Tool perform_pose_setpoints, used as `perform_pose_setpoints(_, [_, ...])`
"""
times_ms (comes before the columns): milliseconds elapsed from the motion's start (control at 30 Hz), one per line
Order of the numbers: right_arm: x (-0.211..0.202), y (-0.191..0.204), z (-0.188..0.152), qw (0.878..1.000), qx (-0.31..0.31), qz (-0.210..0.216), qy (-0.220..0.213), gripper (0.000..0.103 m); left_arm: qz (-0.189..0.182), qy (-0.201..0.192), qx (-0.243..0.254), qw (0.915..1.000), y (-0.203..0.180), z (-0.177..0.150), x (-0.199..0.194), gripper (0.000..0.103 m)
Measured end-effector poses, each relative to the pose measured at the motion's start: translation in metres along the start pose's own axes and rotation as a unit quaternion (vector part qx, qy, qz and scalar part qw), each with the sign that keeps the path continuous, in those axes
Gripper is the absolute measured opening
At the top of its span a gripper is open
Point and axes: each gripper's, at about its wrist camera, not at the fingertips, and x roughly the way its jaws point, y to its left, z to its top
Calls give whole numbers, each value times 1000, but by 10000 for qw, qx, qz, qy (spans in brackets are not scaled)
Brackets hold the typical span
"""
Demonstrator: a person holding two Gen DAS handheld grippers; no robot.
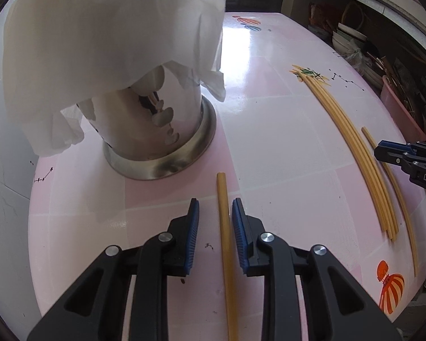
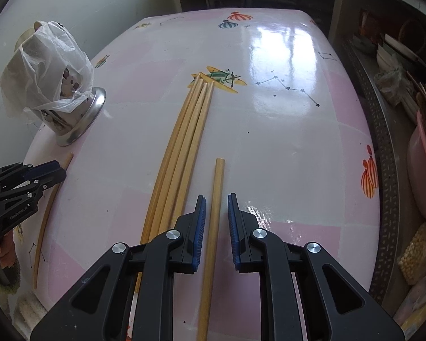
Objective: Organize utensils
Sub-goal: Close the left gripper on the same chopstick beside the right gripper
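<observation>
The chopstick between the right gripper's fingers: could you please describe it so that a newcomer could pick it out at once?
On the pink table, a bundle of four chopsticks points toward the airplane print. Just right of that bundle a single chopstick lies alone between the open blue pads of the right gripper. Its far end stops well short of the bundle's tips, and it touches no other stick.

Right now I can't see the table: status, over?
Both grippers open, left and right each straddling a chopstick. Four more bundled. Bag-draped holder ahead.

Both grippers sit low and level, the left gripper (image 1: 215,213) and the right gripper (image 2: 216,209) each with jaws parted, clamping nothing.
</observation>
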Motion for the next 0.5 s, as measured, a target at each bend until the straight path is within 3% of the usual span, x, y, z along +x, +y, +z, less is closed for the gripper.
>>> perform_pose_setpoints(233, [3, 7, 2, 9998, -133, -175, -41, 15, 155, -49, 18, 9999, -7, 2, 1, 23])
perform_pose_setpoints(400, [4, 15, -1, 9990, -263, -345, -108, 10, 150, -110, 42, 9998, -9, -1, 0, 7])
perform_pose_setpoints(500, [4, 17, -2, 9989, -281, -365, -131, 6, 149, -139, 36, 9998, -10, -2, 0, 6])
